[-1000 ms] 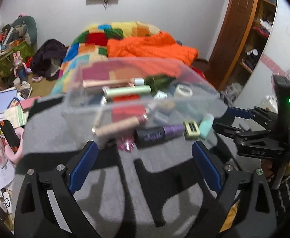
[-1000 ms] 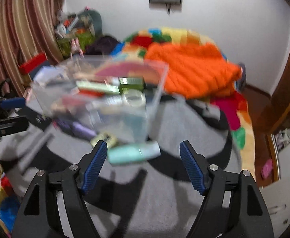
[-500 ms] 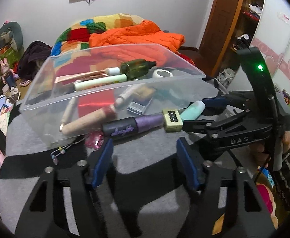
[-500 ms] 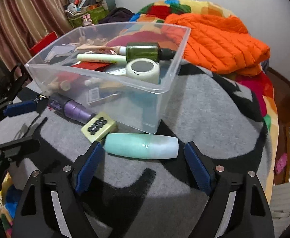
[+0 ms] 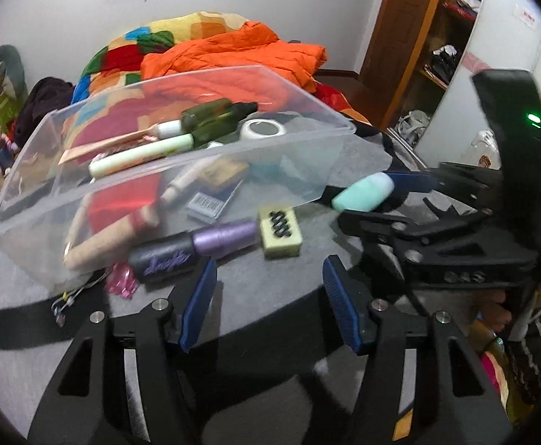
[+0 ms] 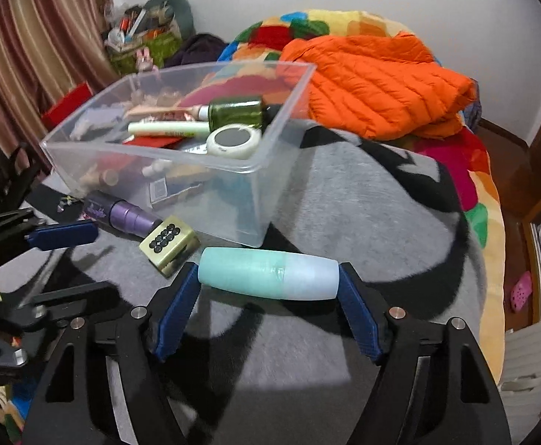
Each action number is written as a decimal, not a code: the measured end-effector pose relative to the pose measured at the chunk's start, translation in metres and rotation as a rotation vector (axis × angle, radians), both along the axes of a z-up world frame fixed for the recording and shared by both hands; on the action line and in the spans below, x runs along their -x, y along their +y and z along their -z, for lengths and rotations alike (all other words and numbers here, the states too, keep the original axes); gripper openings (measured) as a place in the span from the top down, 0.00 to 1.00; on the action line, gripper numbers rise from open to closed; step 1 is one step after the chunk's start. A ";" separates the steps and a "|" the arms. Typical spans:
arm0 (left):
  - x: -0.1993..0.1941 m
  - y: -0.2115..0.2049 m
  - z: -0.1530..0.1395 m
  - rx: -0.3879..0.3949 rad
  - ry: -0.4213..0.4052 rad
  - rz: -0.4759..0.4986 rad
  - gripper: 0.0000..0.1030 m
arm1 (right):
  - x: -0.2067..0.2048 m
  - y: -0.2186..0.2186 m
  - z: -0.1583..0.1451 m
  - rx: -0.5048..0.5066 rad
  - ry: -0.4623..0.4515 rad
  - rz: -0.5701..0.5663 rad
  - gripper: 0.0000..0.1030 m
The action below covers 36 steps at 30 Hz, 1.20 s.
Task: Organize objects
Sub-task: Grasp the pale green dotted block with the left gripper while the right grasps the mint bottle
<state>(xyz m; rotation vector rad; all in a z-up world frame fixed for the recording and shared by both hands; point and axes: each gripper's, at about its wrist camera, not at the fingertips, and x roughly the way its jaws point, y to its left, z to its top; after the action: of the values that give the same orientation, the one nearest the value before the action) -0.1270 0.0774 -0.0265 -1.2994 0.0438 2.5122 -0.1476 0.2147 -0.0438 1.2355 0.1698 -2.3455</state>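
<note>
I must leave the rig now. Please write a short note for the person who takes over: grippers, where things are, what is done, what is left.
Right gripper: open, fingers at both ends of the mint tube lying on the grey blanket; not yet clamped, not lifted.
Left gripper: open, empty, just short of the purple tube and the mahjong-style tile.
Done: clear bin already holds the green bottle, tape roll and other tubes.
Left: mint tube, purple tube, tile and the pink trinket lie outside the bin.

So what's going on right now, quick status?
Right gripper open, straddling mint tube endwise. Left gripper open, empty, near purple tube. Clear bin just behind; nothing blocking.
</note>
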 end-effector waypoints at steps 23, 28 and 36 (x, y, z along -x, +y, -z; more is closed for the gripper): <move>0.009 0.036 0.006 0.046 0.014 0.069 0.76 | -0.031 0.041 -0.008 0.117 0.032 0.035 0.31; 0.008 0.034 0.009 0.059 -0.016 0.068 0.72 | -0.030 0.038 -0.008 0.125 0.031 0.030 0.31; 0.023 0.049 0.022 0.107 -0.013 0.072 0.77 | -0.032 0.039 -0.011 0.128 0.029 0.047 0.31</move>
<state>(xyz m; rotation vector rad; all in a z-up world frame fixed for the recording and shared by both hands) -0.1501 0.1262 -0.0481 -1.3310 0.2212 2.4706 -0.1153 0.2541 -0.0324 1.1563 -0.0003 -2.3744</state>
